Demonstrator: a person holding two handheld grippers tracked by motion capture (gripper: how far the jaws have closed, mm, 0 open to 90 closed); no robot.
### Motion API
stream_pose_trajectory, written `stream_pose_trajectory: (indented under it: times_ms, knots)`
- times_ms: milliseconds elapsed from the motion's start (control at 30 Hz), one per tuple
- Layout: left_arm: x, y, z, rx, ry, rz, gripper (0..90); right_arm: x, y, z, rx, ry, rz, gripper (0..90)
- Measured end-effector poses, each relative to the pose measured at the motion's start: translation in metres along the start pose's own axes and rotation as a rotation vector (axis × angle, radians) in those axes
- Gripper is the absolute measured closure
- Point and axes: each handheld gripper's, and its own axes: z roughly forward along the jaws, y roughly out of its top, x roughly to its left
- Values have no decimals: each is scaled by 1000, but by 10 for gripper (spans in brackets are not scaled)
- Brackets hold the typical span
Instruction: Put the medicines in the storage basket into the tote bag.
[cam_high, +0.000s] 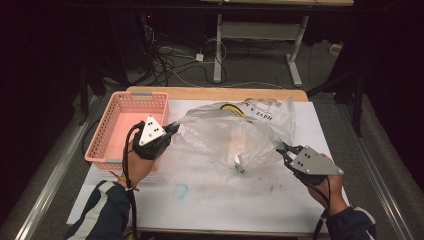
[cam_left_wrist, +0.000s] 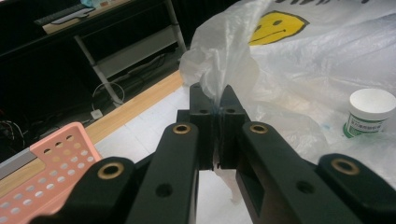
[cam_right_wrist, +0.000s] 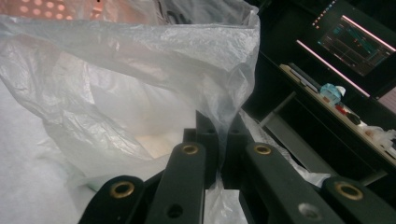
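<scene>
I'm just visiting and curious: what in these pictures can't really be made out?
- High view: whatever lies inside the plastic bag; its crinkled film blurs it.
- Left gripper view: the label on the small white-lidded jar, too small to read.
- Right gripper view: the pink basket, cut off by the top edge.

This looks like a lab or recording room: dark surroundings, loose cables (cam_high: 170, 60) and a power strip on the floor at the top of the high view, a height-adjustable desk frame (cam_high: 260, 40) behind the bench (cam_high: 240, 200), and a lit monitor (cam_right_wrist: 355, 39) (graphs on screen) at the upper right of the right gripper view.
</scene>
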Motion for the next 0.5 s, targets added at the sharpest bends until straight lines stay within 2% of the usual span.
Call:
stream_pose_trajectory:
  times_ms: [200,300,400,500]
  knots:
    - [4,4,1,0,10,13,860,-16,-1,1,-16,-31,39,899]
    - [8,12,-2,-8,21,37,859,-25,3,-3,-31,-53,40,900]
    - [15,22,-6,-16,27,41,859,-34,9,-9,-55,-78,45,900]
    - [18,32,-9,-28,37,54,860,-45,14,-12,-86,-95,70,900]
